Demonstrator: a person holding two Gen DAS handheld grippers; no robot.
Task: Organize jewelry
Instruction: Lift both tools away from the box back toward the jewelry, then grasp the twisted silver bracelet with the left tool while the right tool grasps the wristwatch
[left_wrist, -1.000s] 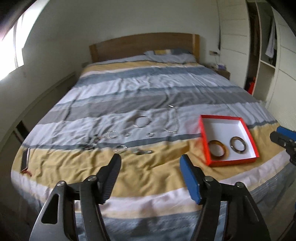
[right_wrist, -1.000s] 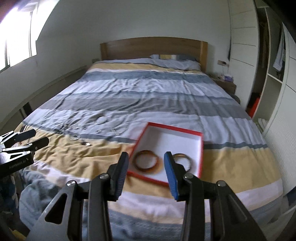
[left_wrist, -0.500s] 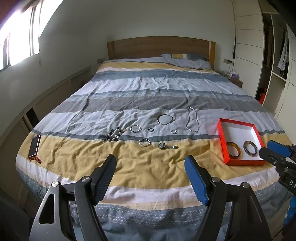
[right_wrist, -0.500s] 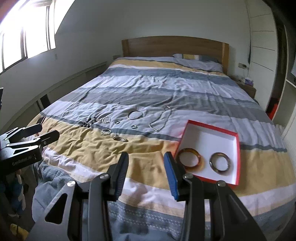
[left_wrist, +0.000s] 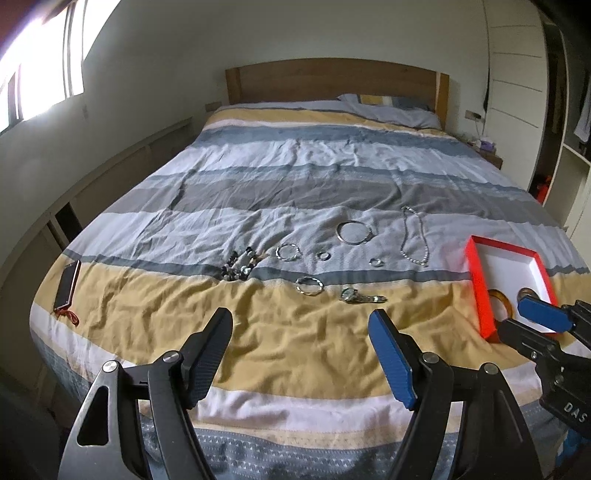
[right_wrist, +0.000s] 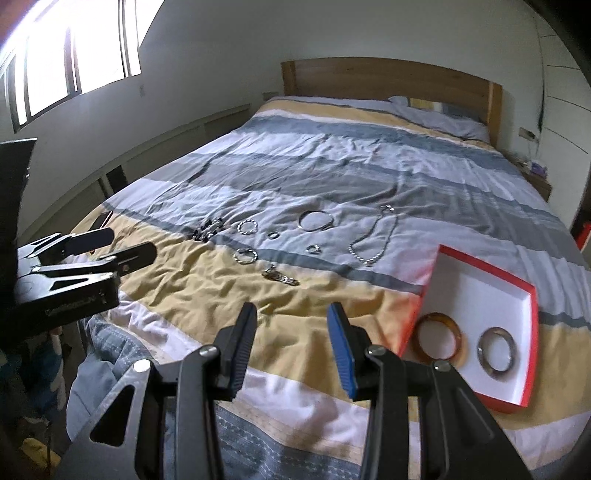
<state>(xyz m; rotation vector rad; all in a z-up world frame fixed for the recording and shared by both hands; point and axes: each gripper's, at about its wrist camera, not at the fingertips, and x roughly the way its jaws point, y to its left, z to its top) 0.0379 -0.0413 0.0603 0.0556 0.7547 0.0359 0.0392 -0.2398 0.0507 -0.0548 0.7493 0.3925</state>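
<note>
- Both tools have drawn back from the bed (left_wrist: 295, 177) over the last second, and their views have swung left: the scattered jewelry, earlier off to one side, now sits ahead of both of them.
- The left tool (left_wrist: 301, 332) hangs above the yellow stripe near the foot of the bed, its jaws wide apart with nothing between them; they stand a little wider than a second ago.
- The right tool (right_wrist: 291, 325) hovers just left of the red box (right_wrist: 532, 314), jaws parted to a middling gap and empty, unchanged over the second.
- The red box lies on the right side of the bed and already holds an amber bangle (right_wrist: 439, 341) and a grey bangle (right_wrist: 496, 349), side by side on its white floor.
- Left to sort, on the grey and white stripes: a large silver hoop (left_wrist: 352, 232), a chain necklace (left_wrist: 415, 240), two twisted bracelets (left_wrist: 288, 252), two small rings (left_wrist: 323, 255), a dark beaded piece (left_wrist: 238, 264) and a watch-like piece (left_wrist: 360, 296).
- A phone (left_wrist: 67, 284) lies at the bed's left edge, well apart from the jewelry.
- Judged from this, two pieces are stowed and the tools seem to be lining up for the next pick; which piece is unclear.
</note>
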